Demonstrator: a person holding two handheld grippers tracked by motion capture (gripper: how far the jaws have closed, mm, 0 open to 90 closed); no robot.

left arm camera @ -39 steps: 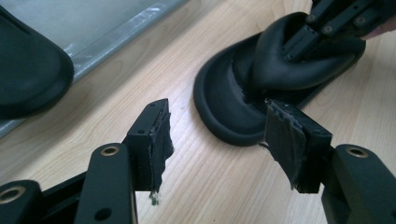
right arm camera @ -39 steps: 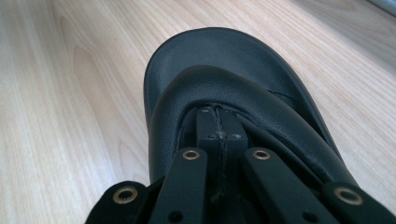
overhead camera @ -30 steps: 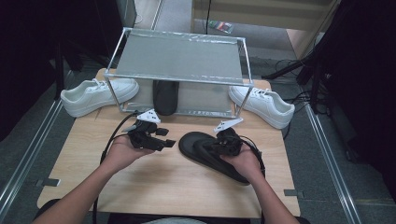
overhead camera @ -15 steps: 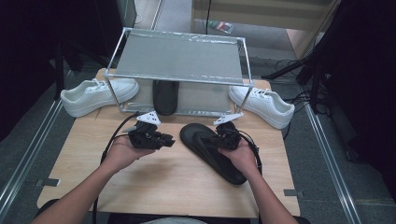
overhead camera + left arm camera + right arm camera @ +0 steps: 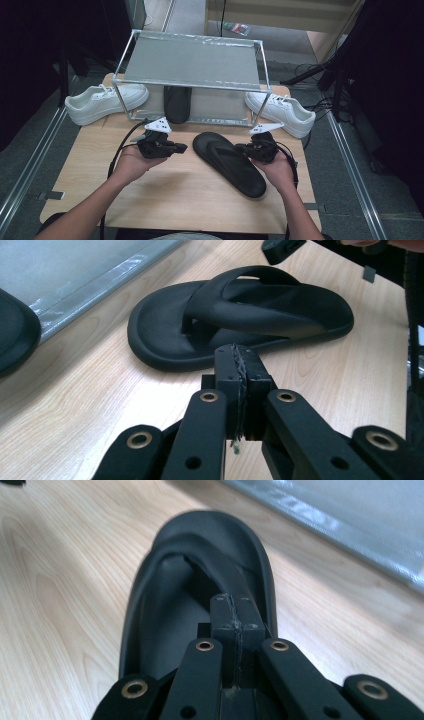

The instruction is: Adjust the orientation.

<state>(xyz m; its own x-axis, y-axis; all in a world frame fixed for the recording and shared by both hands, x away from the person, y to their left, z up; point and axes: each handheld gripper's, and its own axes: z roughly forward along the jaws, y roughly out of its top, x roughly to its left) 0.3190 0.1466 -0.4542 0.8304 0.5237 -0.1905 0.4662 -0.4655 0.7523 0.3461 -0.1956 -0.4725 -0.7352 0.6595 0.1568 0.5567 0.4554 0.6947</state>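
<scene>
The left gripper (image 5: 174,148) has its jaws pressed together on nothing; the right gripper (image 5: 244,147) is closed too, and holds nothing that I can see. Between them on the table (image 5: 165,200) lies a black flip-flop (image 5: 228,163), its long axis diagonal, the toe pointing away and to the left. The right gripper is nearer, above its strap edge. Farther stands a metal rack (image 5: 192,62); it half hides another black flip-flop (image 5: 177,103), with white sneakers (image 5: 106,101) on both sides.
</scene>
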